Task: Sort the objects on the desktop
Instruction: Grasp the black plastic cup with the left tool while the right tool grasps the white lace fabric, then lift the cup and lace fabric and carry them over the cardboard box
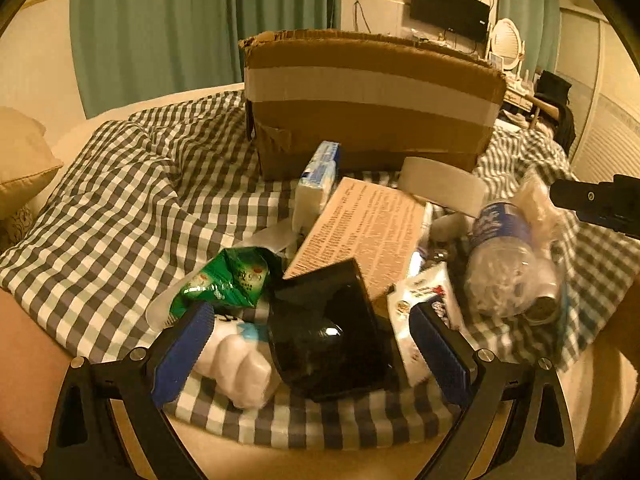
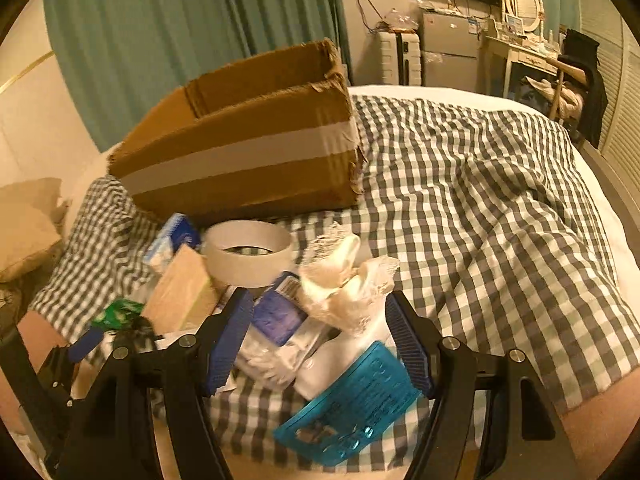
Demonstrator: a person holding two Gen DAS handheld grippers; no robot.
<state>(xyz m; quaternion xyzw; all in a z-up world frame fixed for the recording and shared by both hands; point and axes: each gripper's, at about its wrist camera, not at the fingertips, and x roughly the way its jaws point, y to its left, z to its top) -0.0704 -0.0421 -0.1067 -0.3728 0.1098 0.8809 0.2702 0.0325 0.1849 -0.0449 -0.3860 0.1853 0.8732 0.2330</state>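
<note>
Both claws are spread wide over the heap, gripping nothing; the left gripper (image 1: 312,344) straddles a glossy black object (image 1: 328,332) at lower centre of its view, its blue pads (image 1: 188,348) either side but not touching it; crowding in, one white squeezed bottle (image 1: 236,368) at lower left, one green packet (image 1: 232,280) just above it, one printed tan carton (image 1: 368,232) leaning over the black object's top edge; further right, one crushed clear bottle with a blue label (image 1: 508,264), and one roll of white tape (image 1: 440,188) behind the carton; one open cardboard box (image 1: 368,104) banded with pale tape fills the upper centre, on the checked blanket (image 1: 132,184); over on the right wrist view, the right gripper (image 2: 320,344) hangs open around one crumpled white bag (image 2: 348,284), one teal plastic case (image 2: 352,404) low in the frame below it; the tape roll (image 2: 248,252) and the cardboard box (image 2: 240,148) sit beyond, upper left of centre.
</note>
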